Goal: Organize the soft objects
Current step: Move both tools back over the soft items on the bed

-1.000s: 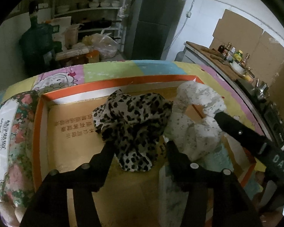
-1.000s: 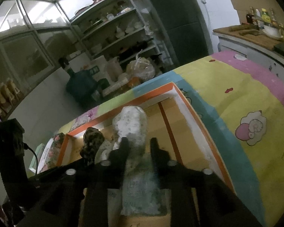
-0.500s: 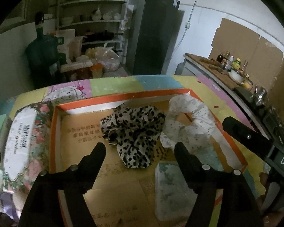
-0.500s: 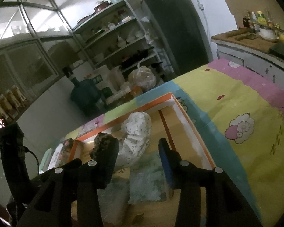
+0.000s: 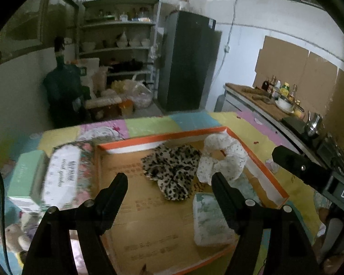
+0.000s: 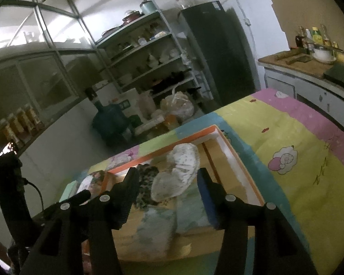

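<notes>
Dim kitchen light falls on a counter [image 5: 149, 123] covered with a pastel cartoon cloth, and behind it I see a metal shelf rack [image 5: 119, 43], a dark fridge [image 5: 188, 61] and a big green water jug [image 5: 62, 87] on the floor.

On the cloth lies a shallow cardboard box [image 5: 252, 158] with an orange rim. Inside it, toward the far side, I see a leopard-print scrunchie [image 5: 172, 169], and just beside it, toward the far right corner of the box, a white dotted scrunchie [image 5: 224, 160]; the two seem to touch at their edges. Closer to me, by the right wall of the box, lie two pale tissue packs [image 5: 208, 220], one beside the other; I see this more clearly from the right wrist view [image 6: 158, 224].

My left gripper [image 5: 169, 181] is spread wide and holds nothing; it hangs over the near part of the box, with the leopard-print scrunchie showing between the fingers. My right gripper [image 6: 167, 181] is also wide apart and empty; between its fingers I see the white dotted scrunchie [image 6: 178, 171] and a part of the leopard one [image 6: 146, 183].

Outside the box, at the left edge of the counter, there is a floral tissue package [image 5: 64, 174] and next to it a mint green box [image 5: 25, 178]. At the near left corner a small plush toy [image 5: 13, 236] shows, blurred.
</notes>
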### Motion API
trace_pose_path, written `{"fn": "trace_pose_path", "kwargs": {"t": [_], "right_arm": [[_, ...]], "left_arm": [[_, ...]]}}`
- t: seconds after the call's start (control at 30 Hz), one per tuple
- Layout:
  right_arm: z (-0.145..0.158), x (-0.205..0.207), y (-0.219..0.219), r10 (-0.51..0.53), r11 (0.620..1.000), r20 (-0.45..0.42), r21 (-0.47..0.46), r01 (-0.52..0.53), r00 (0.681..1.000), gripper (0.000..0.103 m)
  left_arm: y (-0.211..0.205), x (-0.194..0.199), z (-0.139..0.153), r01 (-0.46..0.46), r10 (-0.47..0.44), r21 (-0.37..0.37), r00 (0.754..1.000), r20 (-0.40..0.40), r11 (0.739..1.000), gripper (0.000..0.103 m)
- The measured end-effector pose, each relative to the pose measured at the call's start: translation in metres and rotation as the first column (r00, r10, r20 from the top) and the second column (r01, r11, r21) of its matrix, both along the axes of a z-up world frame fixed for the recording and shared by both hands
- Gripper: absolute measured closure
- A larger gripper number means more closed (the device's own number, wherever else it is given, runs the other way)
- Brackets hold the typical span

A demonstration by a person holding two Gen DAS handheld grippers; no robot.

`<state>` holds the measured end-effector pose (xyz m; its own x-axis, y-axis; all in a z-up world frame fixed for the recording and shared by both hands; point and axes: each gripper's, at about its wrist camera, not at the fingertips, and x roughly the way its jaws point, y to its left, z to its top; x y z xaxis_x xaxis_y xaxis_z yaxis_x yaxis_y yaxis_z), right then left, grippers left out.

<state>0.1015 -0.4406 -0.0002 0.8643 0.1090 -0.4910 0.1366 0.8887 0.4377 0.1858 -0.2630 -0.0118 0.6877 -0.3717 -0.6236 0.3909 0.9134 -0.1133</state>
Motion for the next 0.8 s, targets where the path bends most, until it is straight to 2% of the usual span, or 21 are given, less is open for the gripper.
{"fn": "trace_pose_path", "kwargs": {"t": [0.33, 0.8], "right_arm": [[0.017, -0.016, 0.035, 0.021, 0.999, 0.025, -0.048, -0.020, 0.999, 0.028], [0.042, -0.037, 0.096, 0.076, 0.991, 0.079, -0.116, -0.067, 0.994, 0.026]], "left_arm": [[0.040, -0.027, 0.021, -0.050, 0.053, -0.036, 0.996, 0.072, 0.998, 0.023], [0.098, -0.061, 0.041, -0.106, 0.117, -0.075, 0.981, 0.157, 0.992, 0.022]]}}
